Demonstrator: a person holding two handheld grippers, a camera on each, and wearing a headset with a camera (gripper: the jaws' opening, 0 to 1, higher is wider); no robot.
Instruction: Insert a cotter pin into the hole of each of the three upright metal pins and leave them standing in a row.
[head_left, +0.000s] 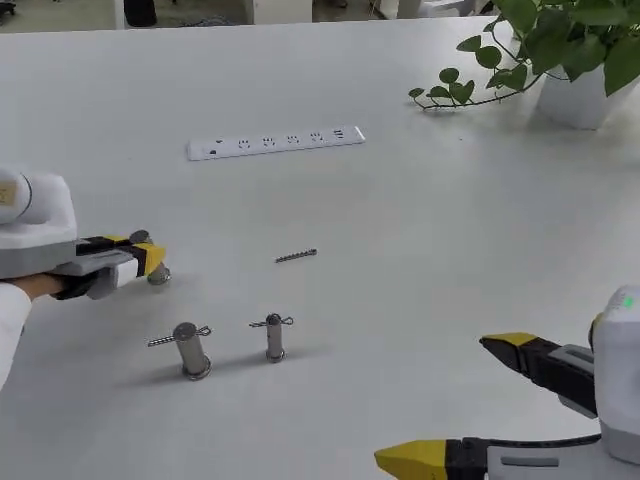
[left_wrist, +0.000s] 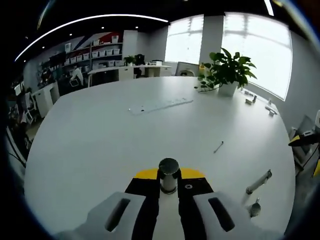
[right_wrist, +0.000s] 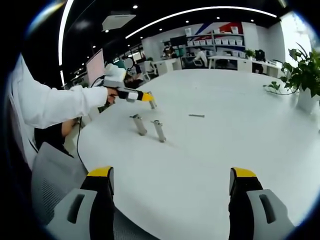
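Note:
My left gripper (head_left: 140, 255) is shut on an upright metal pin (head_left: 158, 270) at the left of the white table, and the pin's round top (left_wrist: 168, 172) shows between the yellow-tipped jaws. Two more metal pins (head_left: 190, 350) (head_left: 275, 338) stand side by side nearer me, each with a cotter pin through its head. A loose cotter pin (head_left: 296, 256) lies flat behind them. My right gripper (head_left: 450, 400) hovers open at the lower right, with nothing between its jaws. From the right gripper view (right_wrist: 171, 175) I see the left gripper (right_wrist: 127, 95), both standing pins (right_wrist: 139, 124) (right_wrist: 159, 130) and the loose cotter pin (right_wrist: 196, 115).
A white power strip (head_left: 275, 142) lies further back on the table (head_left: 420, 230). A potted plant (head_left: 570, 50) stands at the far right corner. A person's white sleeve (right_wrist: 55, 105) reaches in from the left. Shelves and desks line the room behind.

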